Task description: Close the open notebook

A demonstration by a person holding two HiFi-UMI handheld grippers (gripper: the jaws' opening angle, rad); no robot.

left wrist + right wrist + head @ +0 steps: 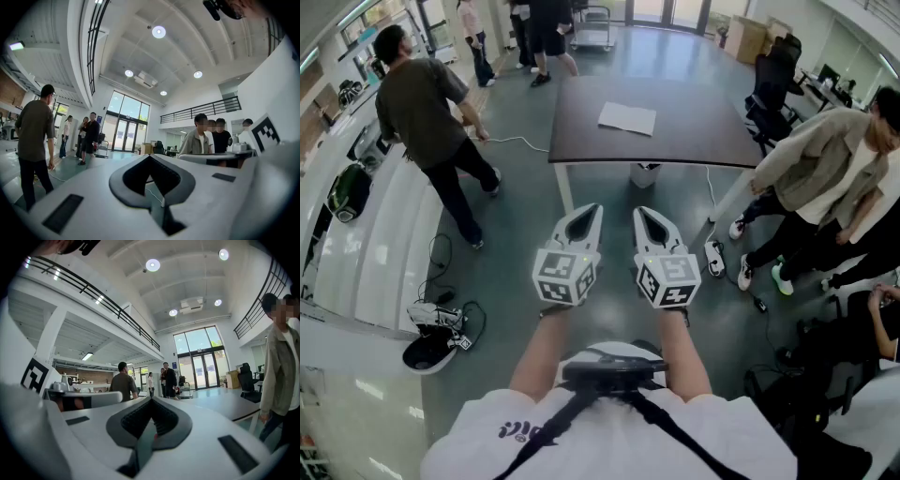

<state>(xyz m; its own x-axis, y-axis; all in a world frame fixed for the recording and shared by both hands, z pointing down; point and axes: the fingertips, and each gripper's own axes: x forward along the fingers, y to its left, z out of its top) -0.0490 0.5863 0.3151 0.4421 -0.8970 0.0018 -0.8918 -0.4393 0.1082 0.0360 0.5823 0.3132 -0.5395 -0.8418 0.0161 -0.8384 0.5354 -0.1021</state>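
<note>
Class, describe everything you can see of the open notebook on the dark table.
The notebook lies open and flat, pages up: a pale, whitish rectangle that looks like paper. It rests on the dark brown table, near the middle, slightly askew to the table's edges. Nothing else touches it. Writing, binding and cover are too small to make out.

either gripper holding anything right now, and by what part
Nothing is held: left gripper and right gripper are both shut and empty, away from the notebook.
</note>
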